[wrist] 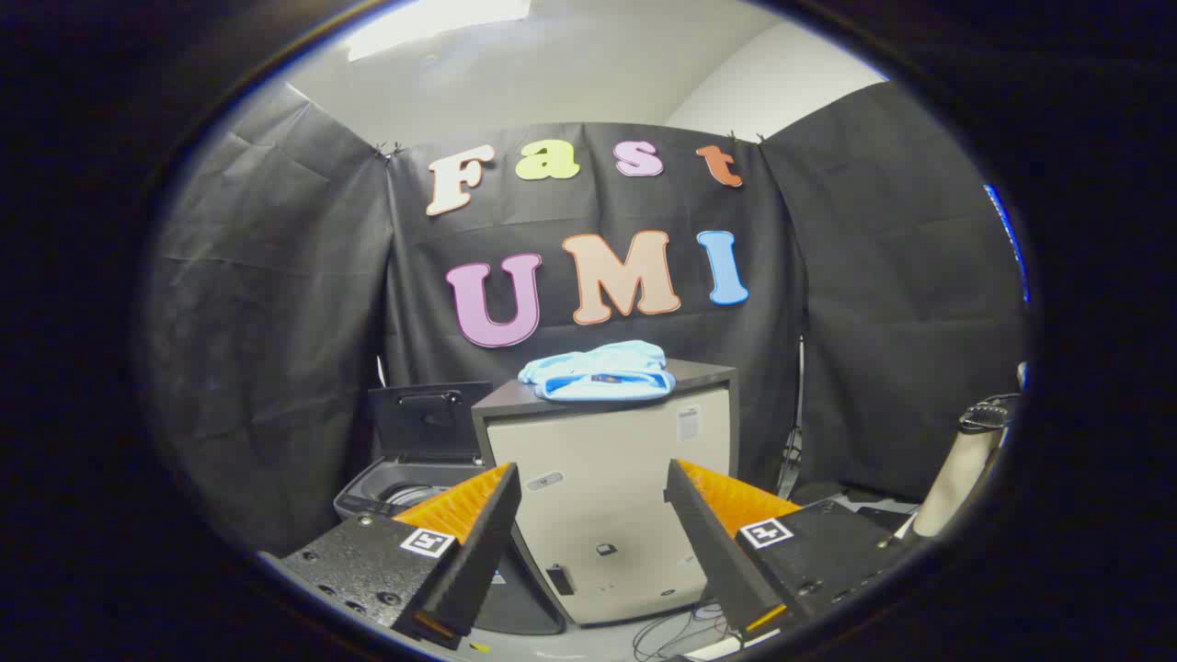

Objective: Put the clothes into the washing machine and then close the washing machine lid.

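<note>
Gripper (593, 478) fingers spread wide, nothing between them, both fingers clear of everything. Each finger body carries a square black-and-white fiducial tag on top; no readable text on either. Straight ahead, seen through the gap between the fingers, sits a beige cabinet (625, 496) with a dark top. Folded light-blue clothes (598, 370) lie on that top, beyond the fingertips and well apart from them; a small dark label shows at the collar, too small to read. A white sticker sits on the cabinet front near its upper right corner, print too small to make out. A small oval badge is on the front's upper left, also illegible. Washing machine (405, 492) stands just beside the cabinet on its left, lower than the cabinet top, partly hidden behind the left finger. Its lid (428, 421) is up, standing roughly upright against the black cloth wall (276, 368), with the drum opening showing below it. Loose cables (676, 625) lie on the floor by the cabinet base.
</note>
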`<state>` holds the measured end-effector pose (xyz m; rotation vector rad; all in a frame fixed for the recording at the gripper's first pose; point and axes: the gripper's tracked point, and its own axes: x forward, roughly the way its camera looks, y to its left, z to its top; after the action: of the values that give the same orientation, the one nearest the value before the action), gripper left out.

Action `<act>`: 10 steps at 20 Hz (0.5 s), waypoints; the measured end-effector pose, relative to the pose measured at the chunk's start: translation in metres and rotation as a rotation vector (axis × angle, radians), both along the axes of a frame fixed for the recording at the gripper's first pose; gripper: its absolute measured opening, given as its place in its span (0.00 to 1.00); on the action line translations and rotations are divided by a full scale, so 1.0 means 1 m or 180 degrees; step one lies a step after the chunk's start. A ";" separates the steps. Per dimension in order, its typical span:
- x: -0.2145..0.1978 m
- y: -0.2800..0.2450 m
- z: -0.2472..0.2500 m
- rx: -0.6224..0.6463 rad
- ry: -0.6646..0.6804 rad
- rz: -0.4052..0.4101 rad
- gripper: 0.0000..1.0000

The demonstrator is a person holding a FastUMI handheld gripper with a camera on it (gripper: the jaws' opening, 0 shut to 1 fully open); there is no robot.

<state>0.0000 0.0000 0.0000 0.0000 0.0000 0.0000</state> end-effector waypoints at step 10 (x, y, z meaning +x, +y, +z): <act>0.034 0.003 0.006 -0.0011 -0.0061 -0.0181 0.97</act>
<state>0.0337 0.0033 0.0060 -0.0033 -0.0191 -0.0570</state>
